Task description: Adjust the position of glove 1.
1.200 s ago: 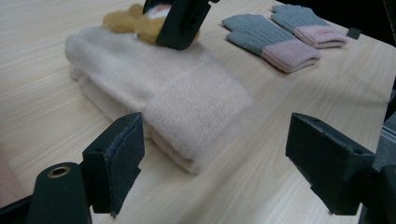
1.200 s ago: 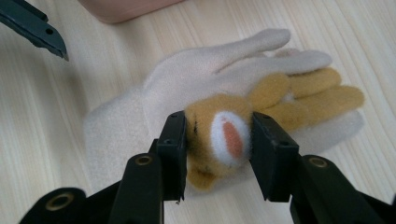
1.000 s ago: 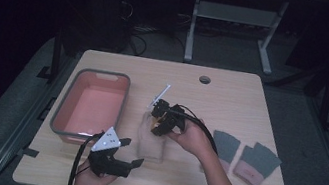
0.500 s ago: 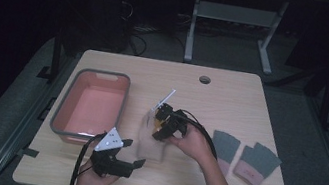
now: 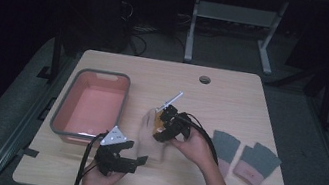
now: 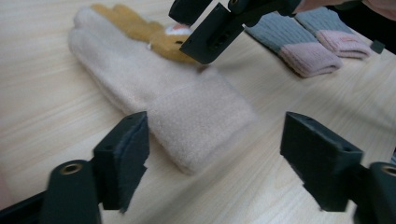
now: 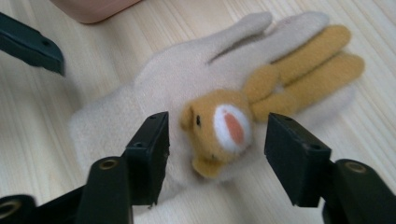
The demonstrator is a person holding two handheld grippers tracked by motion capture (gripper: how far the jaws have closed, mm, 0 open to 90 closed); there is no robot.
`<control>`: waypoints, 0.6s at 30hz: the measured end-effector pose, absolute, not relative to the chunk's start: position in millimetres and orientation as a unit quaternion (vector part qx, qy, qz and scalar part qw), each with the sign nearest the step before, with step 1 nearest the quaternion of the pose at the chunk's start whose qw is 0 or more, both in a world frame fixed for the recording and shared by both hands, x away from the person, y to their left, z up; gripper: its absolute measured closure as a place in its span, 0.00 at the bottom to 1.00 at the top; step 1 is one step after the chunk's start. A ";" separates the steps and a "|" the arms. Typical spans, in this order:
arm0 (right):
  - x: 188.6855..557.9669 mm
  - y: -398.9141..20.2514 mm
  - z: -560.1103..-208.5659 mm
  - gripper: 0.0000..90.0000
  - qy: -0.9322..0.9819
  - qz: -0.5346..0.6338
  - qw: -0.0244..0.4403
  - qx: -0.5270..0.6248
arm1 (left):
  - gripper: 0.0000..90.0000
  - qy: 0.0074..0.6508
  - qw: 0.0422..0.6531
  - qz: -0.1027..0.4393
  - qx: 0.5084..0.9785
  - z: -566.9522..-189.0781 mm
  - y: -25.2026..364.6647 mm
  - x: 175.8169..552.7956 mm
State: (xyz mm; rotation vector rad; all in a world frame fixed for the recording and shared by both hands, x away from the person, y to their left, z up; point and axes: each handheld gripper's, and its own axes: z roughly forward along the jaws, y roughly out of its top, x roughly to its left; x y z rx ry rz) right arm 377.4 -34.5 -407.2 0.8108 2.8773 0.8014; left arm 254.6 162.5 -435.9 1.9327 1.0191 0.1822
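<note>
Plainly, no brand, label or writing can be read on anything here.

The beige glove (image 6: pixel 154 88) lies flat on the tabletop (image 5: pixel 252 102), between the two hand-held grippers. The left hand-held gripper (image 6: pixel 215 154) is released: its jaws stand wide to either side of the cuff, not touching it, and have just been closing a little. The right hand-held gripper (image 7: pixel 215 154) is released too: its jaws stand on either side of the tan bear face (image 7: pixel 219 130) sewn on the glove, with gaps on both sides.

From the high view the glove (image 5: pixel 148 138) is a pale blur, partly hidden under the right hand-held gripper (image 5: pixel 162 131), and the bear cannot be made out there. The right gripper view shows the bear's white muzzle, dark eye and two long tan fingers beside it. The left gripper view has the bear half covered by the other gripper's jaws.

The high view alone gives the pink bin (image 5: pixel 92 103), beyond the left hand-held gripper (image 5: pixel 138 161). Two grey-and-pink gloves (image 5: pixel 242 159) lie well beyond the right hand-held gripper; in the left gripper view the gloves (image 6: pixel 308 42) are cut off at the edge.
</note>
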 end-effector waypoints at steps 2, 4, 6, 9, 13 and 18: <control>377.9 -31.4 -408.9 0.47 0.931 0.255 0.031 0.260 | 0.29 0.426 0.453 0.067 0.781 -437.6 160.7 258.2; 379.0 -29.3 -409.8 0.48 0.932 0.255 0.031 0.257 | 0.29 0.435 0.445 0.067 0.780 -439.6 158.8 263.4; 380.4 -26.9 -410.7 0.49 0.931 0.256 0.035 0.257 | 0.28 0.449 0.441 0.062 0.775 -442.0 156.5 268.8; 382.5 -23.5 -413.6 0.52 0.932 0.252 0.034 0.258 | 0.27 0.468 0.432 0.045 0.769 -446.5 153.7 277.8; 384.3 -21.6 -417.8 0.58 0.936 0.237 0.025 0.257 | 0.28 0.482 0.417 0.032 0.770 -452.2 151.5 287.9; 384.3 -24.6 -418.9 0.60 0.938 0.231 0.024 0.257 | 0.45 0.482 0.412 -0.002 0.773 -456.9 147.5 296.6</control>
